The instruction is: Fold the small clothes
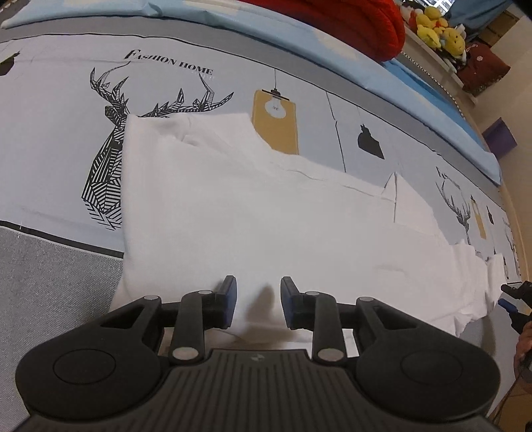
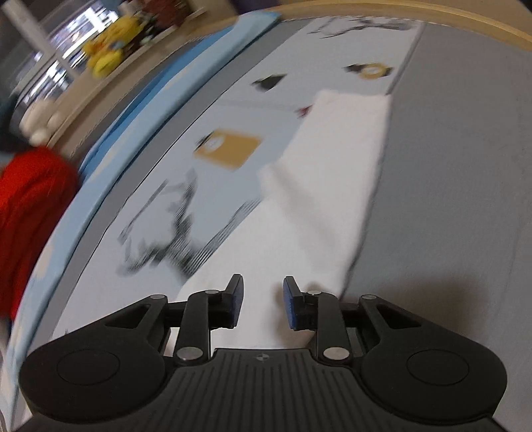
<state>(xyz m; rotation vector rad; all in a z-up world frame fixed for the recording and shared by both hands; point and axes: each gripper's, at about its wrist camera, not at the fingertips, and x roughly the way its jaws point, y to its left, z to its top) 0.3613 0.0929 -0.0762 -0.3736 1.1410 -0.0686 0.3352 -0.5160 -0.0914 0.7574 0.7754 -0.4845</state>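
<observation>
A white garment [image 1: 252, 212] lies folded lengthwise into a long band on the printed bed cover [image 1: 60, 99]. In the left wrist view my left gripper [image 1: 258, 302] hovers over the band's near edge, open, with only flat cloth below the blue pads [image 1: 231, 299]. The other gripper's black tip [image 1: 518, 295] shows at the far right, by the band's other end. In the blurred right wrist view my right gripper [image 2: 262, 304] stands open over the white garment [image 2: 326, 186], close to its right edge, with nothing pinched.
The cover has deer and yellow lamp prints [image 1: 274, 123] and a plain grey strip [image 2: 449, 199] along the front. A red knitted item [image 1: 359, 23] and a blue sheet [image 1: 432, 89] lie at the back. Yellow plush toys [image 1: 439, 30] sit on a shelf beyond.
</observation>
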